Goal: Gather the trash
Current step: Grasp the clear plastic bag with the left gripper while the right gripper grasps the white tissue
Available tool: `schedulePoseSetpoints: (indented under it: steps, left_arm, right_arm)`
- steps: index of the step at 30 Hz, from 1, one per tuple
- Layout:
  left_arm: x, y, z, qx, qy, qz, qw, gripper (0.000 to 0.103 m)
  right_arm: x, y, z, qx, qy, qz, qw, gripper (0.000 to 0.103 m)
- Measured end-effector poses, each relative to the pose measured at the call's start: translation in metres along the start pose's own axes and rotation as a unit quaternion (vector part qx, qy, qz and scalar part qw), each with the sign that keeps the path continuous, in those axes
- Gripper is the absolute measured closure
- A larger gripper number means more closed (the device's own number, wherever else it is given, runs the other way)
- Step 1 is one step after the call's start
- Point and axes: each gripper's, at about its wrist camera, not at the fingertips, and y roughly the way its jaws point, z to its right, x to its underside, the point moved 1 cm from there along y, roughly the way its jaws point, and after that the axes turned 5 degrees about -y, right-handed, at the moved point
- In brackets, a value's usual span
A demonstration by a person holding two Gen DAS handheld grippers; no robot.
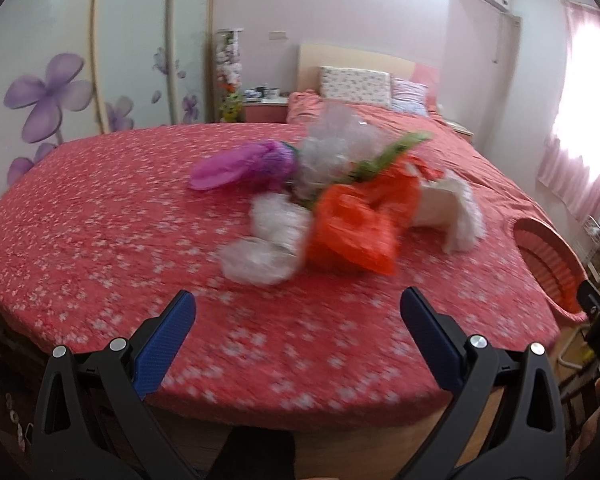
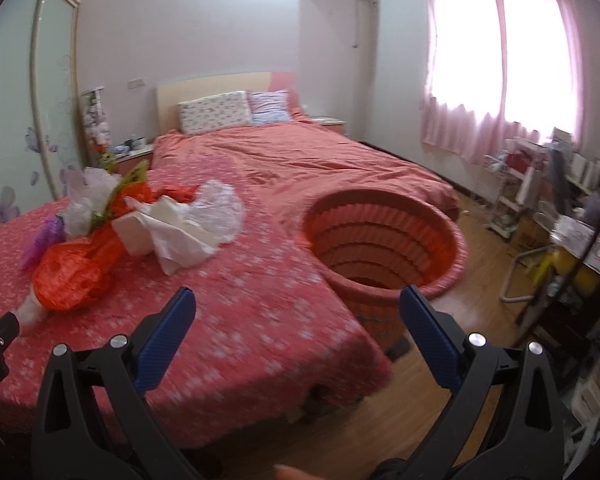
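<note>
A pile of trash lies on the red flowered bed (image 1: 100, 216): an orange plastic bag (image 1: 356, 228), a purple bag (image 1: 240, 164), clear crumpled plastic (image 1: 260, 256), a green wrapper (image 1: 388, 156) and white paper (image 1: 448, 208). The orange bag (image 2: 72, 272) and white paper (image 2: 180, 240) also show in the right wrist view. My left gripper (image 1: 298, 312) is open and empty, short of the pile. My right gripper (image 2: 298, 312) is open and empty above the bed's corner, beside a pink ribbed basket (image 2: 452, 236).
The basket (image 1: 556, 264) stands at the bed's right side on the wooden floor (image 2: 472, 320). Pillows (image 2: 216, 112) lie at the headboard. A cluttered desk and chair (image 2: 560, 216) stand at right under the curtained window. A flowered wardrobe (image 1: 52, 92) lines the left wall.
</note>
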Motion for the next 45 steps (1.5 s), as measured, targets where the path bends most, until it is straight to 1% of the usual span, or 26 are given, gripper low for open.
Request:
schedulePoseSetpoints:
  steps: [2,3,4,5,6,8,10,12,14,17,20,21,22,23,24,25,28,30,34,39,42,45]
  left_arm:
    - [-0.007,0.008,-0.011,-0.003,-0.009,-0.005,0.9999,0.002]
    - [-0.01,0.013,-0.017,-0.008,-0.015,-0.007,0.9998,0.002]
    - [-0.014,0.016,-0.024,-0.011,-0.021,-0.009,0.9997,0.002]
    - [-0.016,0.019,-0.029,-0.013,-0.027,-0.012,0.9995,0.002]
    - [-0.019,0.023,-0.035,-0.013,-0.035,-0.015,0.9992,0.002]
    - [-0.024,0.027,-0.044,-0.014,-0.046,-0.016,0.9987,0.002]
    - [-0.028,0.029,-0.05,-0.016,-0.051,-0.017,0.9984,0.002]
    - [-0.03,0.031,-0.056,-0.011,-0.055,-0.017,0.9983,0.002]
    - [-0.031,0.034,-0.06,-0.009,-0.054,-0.017,0.9983,0.002]
    - [-0.031,0.04,-0.062,0.0,-0.05,-0.023,0.9985,0.002]
    - [-0.034,0.047,-0.066,0.014,-0.051,-0.032,0.9981,0.002]
    - [-0.036,0.05,-0.068,0.021,-0.052,-0.035,0.9978,0.002]
    - [-0.037,0.052,-0.069,0.025,-0.052,-0.036,0.9977,0.002]
    - [-0.038,0.054,-0.07,0.03,-0.051,-0.036,0.9976,0.003]
    - [-0.039,0.056,-0.07,0.035,-0.049,-0.036,0.9976,0.003]
    - [-0.039,0.057,-0.069,0.037,-0.046,-0.035,0.9976,0.003]
    - [-0.042,0.061,-0.066,0.047,-0.039,-0.037,0.9974,0.006]
    - [-0.044,0.064,-0.062,0.057,-0.033,-0.043,0.9969,0.011]
    - [-0.045,0.07,-0.055,0.064,-0.02,-0.054,0.9963,0.016]
    - [-0.045,0.083,-0.046,0.078,-0.013,-0.075,0.994,0.026]
    - [-0.044,0.093,-0.041,0.088,-0.014,-0.093,0.9917,0.031]
    - [-0.041,0.102,-0.036,0.091,-0.008,-0.112,0.9894,0.036]
  right_arm:
    - [-0.008,0.009,-0.009,-0.017,-0.001,0.001,1.0,0.004]
    - [-0.015,0.018,-0.017,-0.04,0.001,0.001,0.999,0.006]
    - [-0.02,0.023,-0.022,-0.053,0.003,0.001,0.999,0.012]
    - [-0.024,0.03,-0.028,-0.068,0.003,-0.002,0.998,0.015]
    - [-0.03,0.04,-0.039,-0.093,0.001,-0.007,0.996,0.02]
    - [-0.037,0.056,-0.056,-0.12,-0.006,-0.014,0.993,0.026]
    - [-0.043,0.069,-0.075,-0.135,-0.023,-0.015,0.99,0.034]
    - [-0.047,0.081,-0.092,-0.15,-0.036,-0.02,0.988,0.037]
    - [-0.05,0.091,-0.102,-0.153,-0.05,-0.024,0.987,0.039]
    - [-0.052,0.106,-0.115,-0.144,-0.073,-0.033,0.986,0.044]
    - [-0.05,0.12,-0.12,-0.138,-0.091,-0.052,0.985,0.06]
    - [-0.049,0.124,-0.121,-0.136,-0.096,-0.06,0.984,0.071]
    - [-0.048,0.126,-0.12,-0.136,-0.099,-0.064,0.984,0.077]
    - [-0.047,0.128,-0.119,-0.139,-0.099,-0.065,0.983,0.08]
    - [-0.046,0.128,-0.118,-0.14,-0.098,-0.065,0.983,0.089]
    - [-0.046,0.129,-0.117,-0.143,-0.096,-0.066,0.983,0.094]
    - [-0.045,0.128,-0.11,-0.145,-0.084,-0.062,0.984,0.1]
    - [-0.045,0.124,-0.106,-0.149,-0.074,-0.057,0.984,0.101]
    - [-0.048,0.109,-0.095,-0.156,-0.053,-0.04,0.986,0.101]
    - [-0.049,0.09,-0.082,-0.148,-0.046,-0.02,0.988,0.101]
    - [-0.048,0.086,-0.075,-0.144,-0.039,-0.02,0.989,0.101]
    - [-0.048,0.084,-0.069,-0.14,-0.034,-0.022,0.989,0.101]
